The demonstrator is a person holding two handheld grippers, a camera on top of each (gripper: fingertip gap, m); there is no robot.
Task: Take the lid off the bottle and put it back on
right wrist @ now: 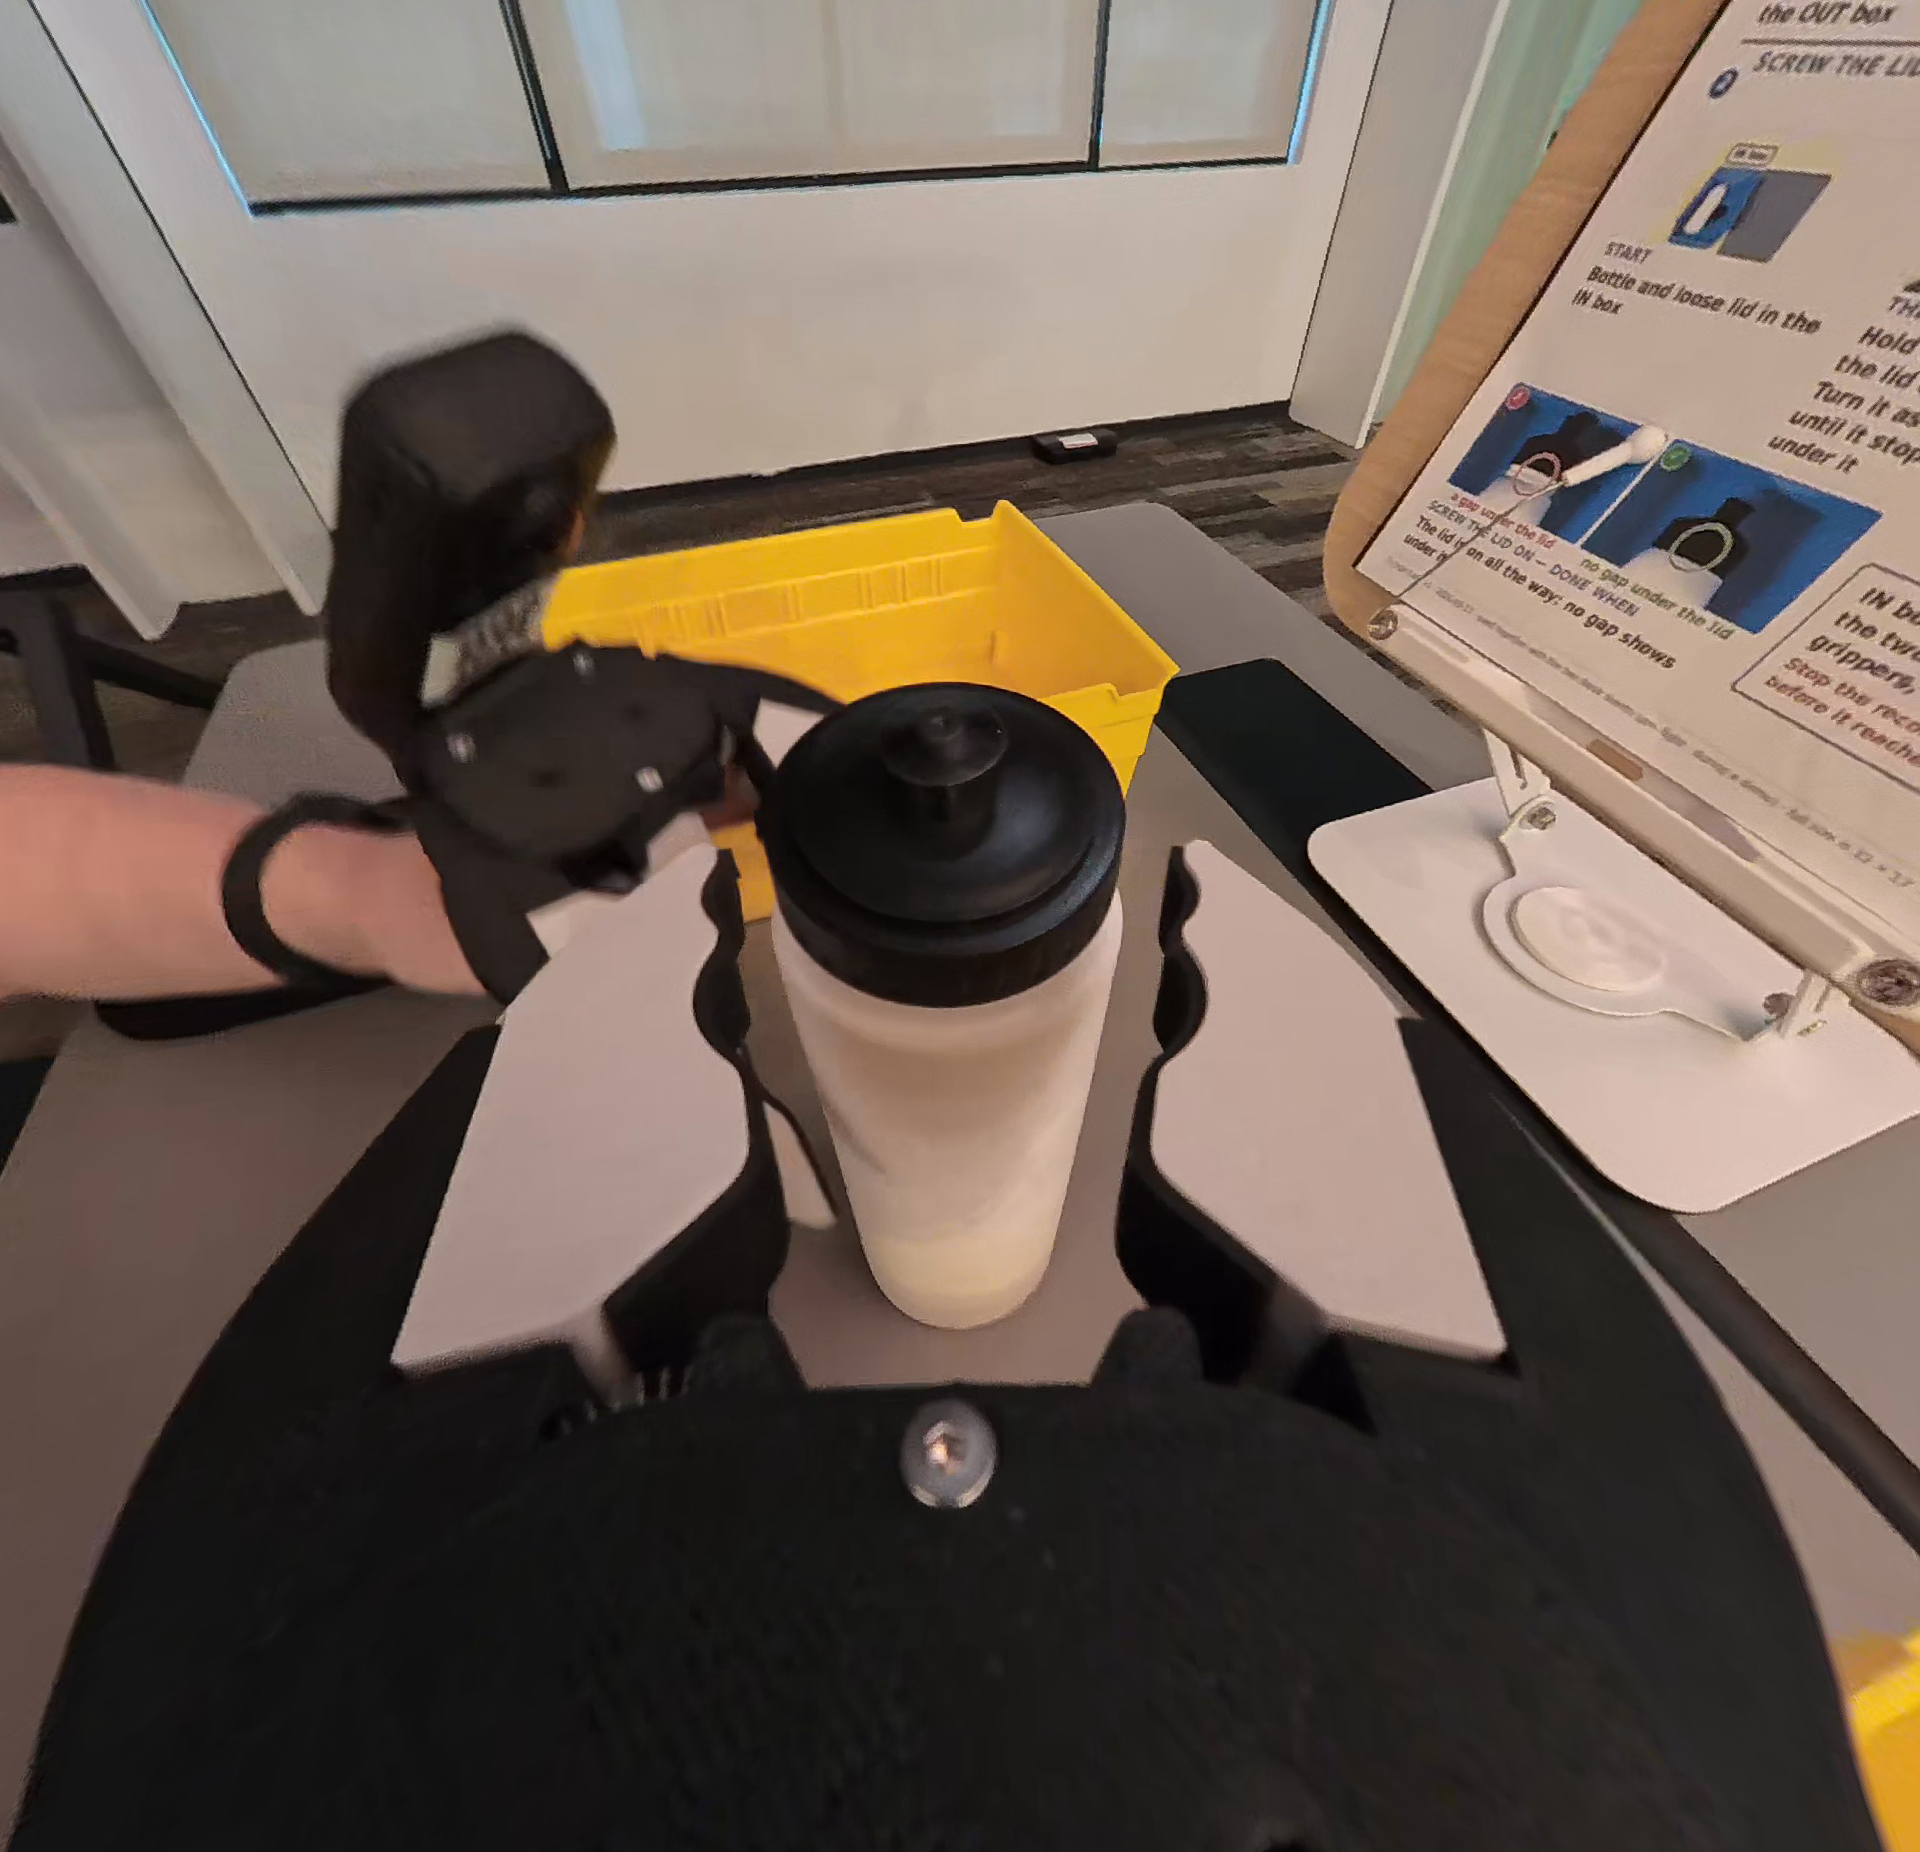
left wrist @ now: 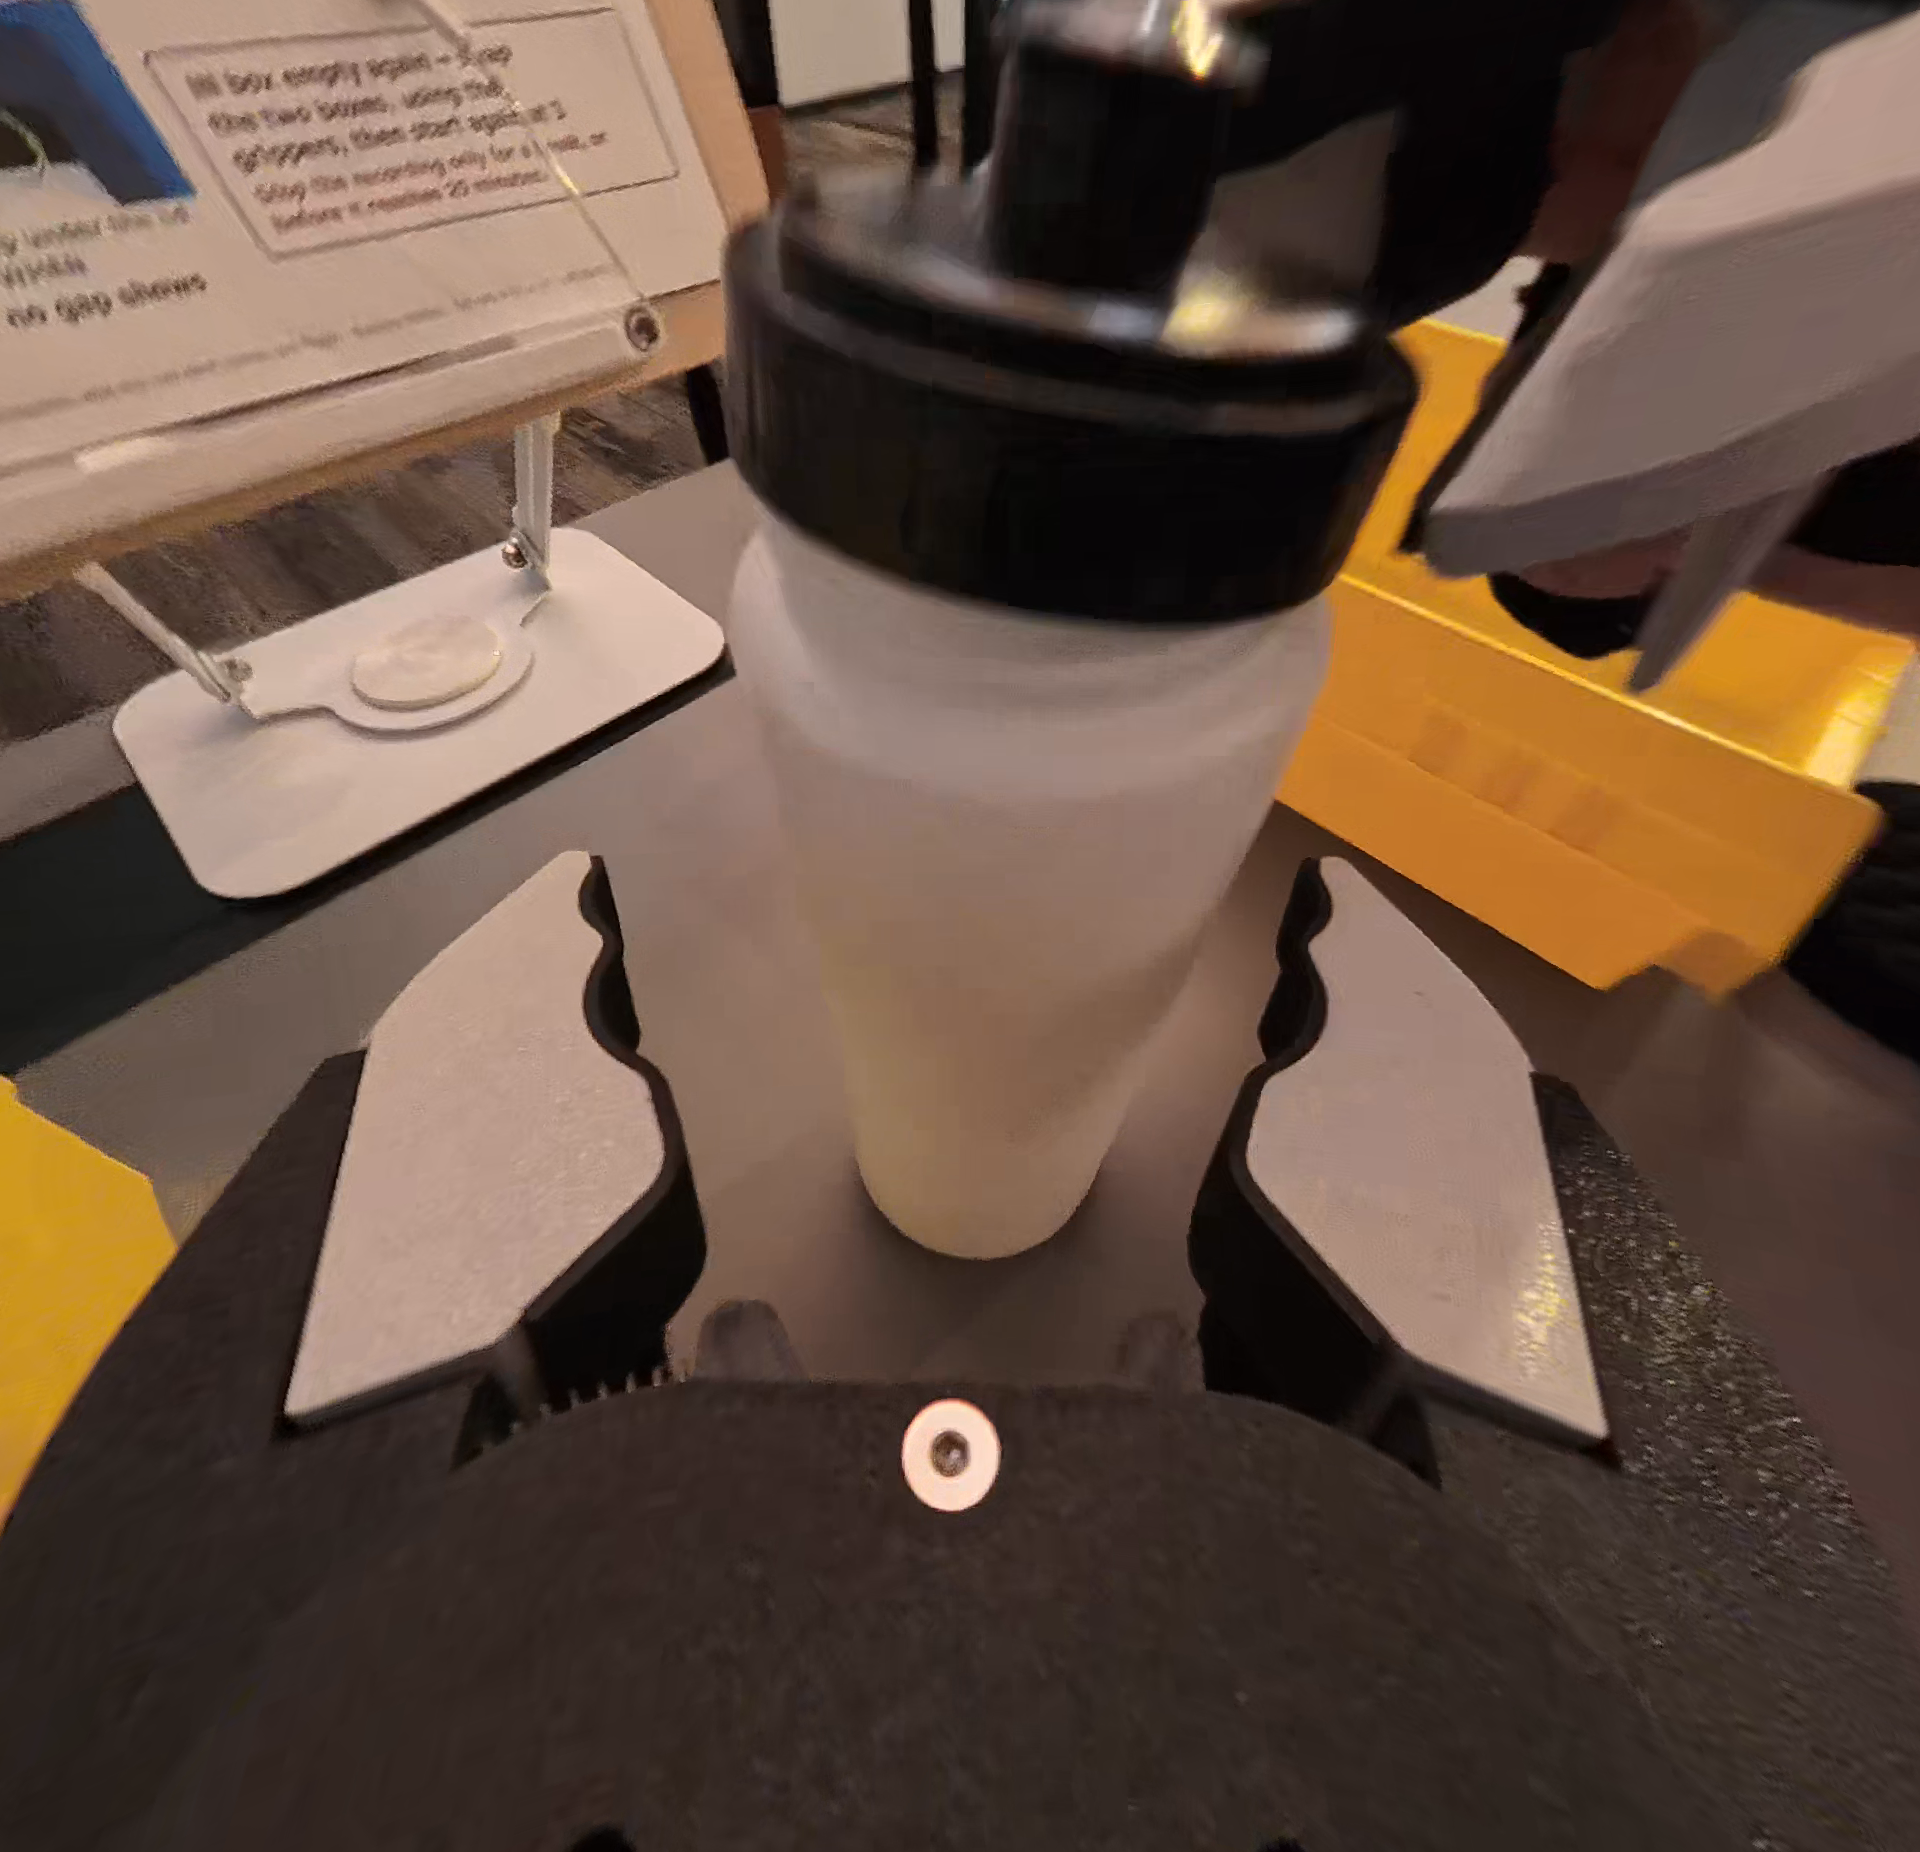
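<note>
Frosted-white bottle [right wrist: 940,1106] x1, upright on grey table [right wrist: 260,1158], black lid [right wrist: 948,846] x1 on | my left gripper [left wrist: 951,981] and right gripper [right wrist: 951,961] x2, both spread, flanking it untouched | yellow bins [right wrist: 883,607] x2

- Left gripper [left wrist: 951,1054]: jaws spread wide, 2 grey-faced fingers [left wrist: 488,1127] flanking the centre line, touching nothing.
- Right gripper [right wrist: 951,1064]: jaws spread wide, fingers [right wrist: 1309,1106] level and parted, no contact seen.
- Left forearm [right wrist: 135,888]: enters the right wrist view at 9 o'clock, black strap around the wrist.
- Right gripper seen from the left wrist view at 2 o'clock, blurred.
</note>
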